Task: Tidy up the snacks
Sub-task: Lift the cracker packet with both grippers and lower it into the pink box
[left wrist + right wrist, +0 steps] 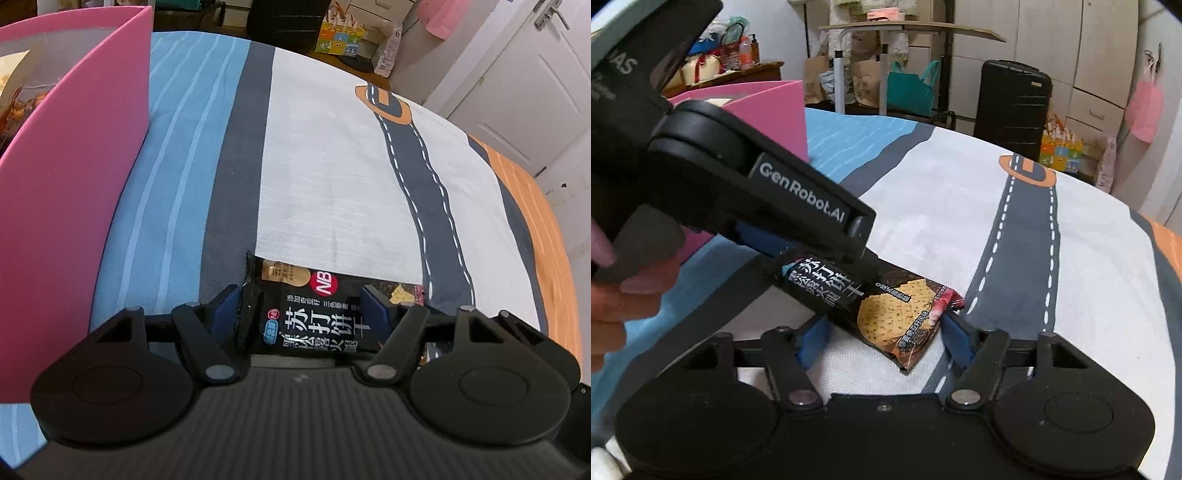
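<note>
Black foil cracker packet (314, 314) lies flat on the road-print bedspread (332, 184), between both grippers. Left gripper (306, 306) straddles the printed end: jaws wide, blue pads (227, 306) on either side of the wrapper, the left pad at its crimped edge, the right one seemingly clear. No squeeze visible yet; whether the pads touch the foil is hard to tell.

Right gripper (882, 332) faces the other end, where the cracker picture (886, 317) shows. Its jaws are wide too, the packet's corner lying between the pads without being clamped. From this view the left gripper (798, 251) reaches in from above, over the packet's far end.

Pink bin (74, 147) stands just to the left on the blue striped part of the cover, open at the top, with other packaging dimly visible inside. Probably the destination, which would explain the left tool taking the packet: it is the nearer side.

Judgement: pick not yet made. Thin slack foil lying flat may slip or fold when pinched.
</note>
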`<state>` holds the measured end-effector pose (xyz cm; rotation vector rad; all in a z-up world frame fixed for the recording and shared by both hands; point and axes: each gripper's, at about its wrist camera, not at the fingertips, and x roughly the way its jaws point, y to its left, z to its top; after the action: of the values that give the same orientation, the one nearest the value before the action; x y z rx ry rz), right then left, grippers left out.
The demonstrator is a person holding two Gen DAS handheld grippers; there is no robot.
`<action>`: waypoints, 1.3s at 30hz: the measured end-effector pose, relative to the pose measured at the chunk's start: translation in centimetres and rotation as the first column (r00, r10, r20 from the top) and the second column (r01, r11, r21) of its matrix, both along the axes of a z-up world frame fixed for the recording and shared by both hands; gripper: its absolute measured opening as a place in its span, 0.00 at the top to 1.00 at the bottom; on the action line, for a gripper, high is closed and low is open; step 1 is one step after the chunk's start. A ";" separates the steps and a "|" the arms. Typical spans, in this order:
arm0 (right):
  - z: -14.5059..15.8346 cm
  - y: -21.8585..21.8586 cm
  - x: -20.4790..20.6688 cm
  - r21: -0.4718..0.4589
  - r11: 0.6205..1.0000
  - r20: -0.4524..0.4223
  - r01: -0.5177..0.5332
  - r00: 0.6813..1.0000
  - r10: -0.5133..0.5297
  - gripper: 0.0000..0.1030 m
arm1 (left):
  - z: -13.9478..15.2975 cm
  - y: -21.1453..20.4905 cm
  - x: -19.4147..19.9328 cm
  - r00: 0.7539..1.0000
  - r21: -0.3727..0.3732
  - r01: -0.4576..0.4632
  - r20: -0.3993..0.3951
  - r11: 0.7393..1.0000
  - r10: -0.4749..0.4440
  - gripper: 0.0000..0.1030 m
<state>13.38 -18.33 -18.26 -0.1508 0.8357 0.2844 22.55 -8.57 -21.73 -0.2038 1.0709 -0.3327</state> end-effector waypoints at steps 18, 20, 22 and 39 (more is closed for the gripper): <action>0.6 -0.6 -1.5 0.033 0.999 0.020 0.021 1.000 -0.022 0.39 | 1.7 -1.3 -1.8 0.998 0.023 0.063 -0.002 0.998 -0.063 0.35; 1.0 -0.8 -1.9 0.050 0.998 -0.004 0.035 0.999 -0.035 0.39 | 2.2 -1.5 -2.3 0.997 0.038 0.077 -0.009 0.996 -0.077 0.35; 1.5 -0.8 -2.4 0.060 0.997 -0.019 0.049 0.999 -0.048 0.39 | 2.6 -1.6 -2.9 0.996 0.051 0.084 -0.015 0.995 -0.084 0.35; 7.7 0.6 -7.5 0.072 0.997 -0.045 -0.001 0.999 0.004 0.40 | 9.1 0.9 -9.5 0.994 0.093 0.114 -0.003 0.989 -0.114 0.35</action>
<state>5.91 -17.71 -10.54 -0.0785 0.8694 0.3208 13.01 -7.62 -12.65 -0.0593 1.0960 -0.3843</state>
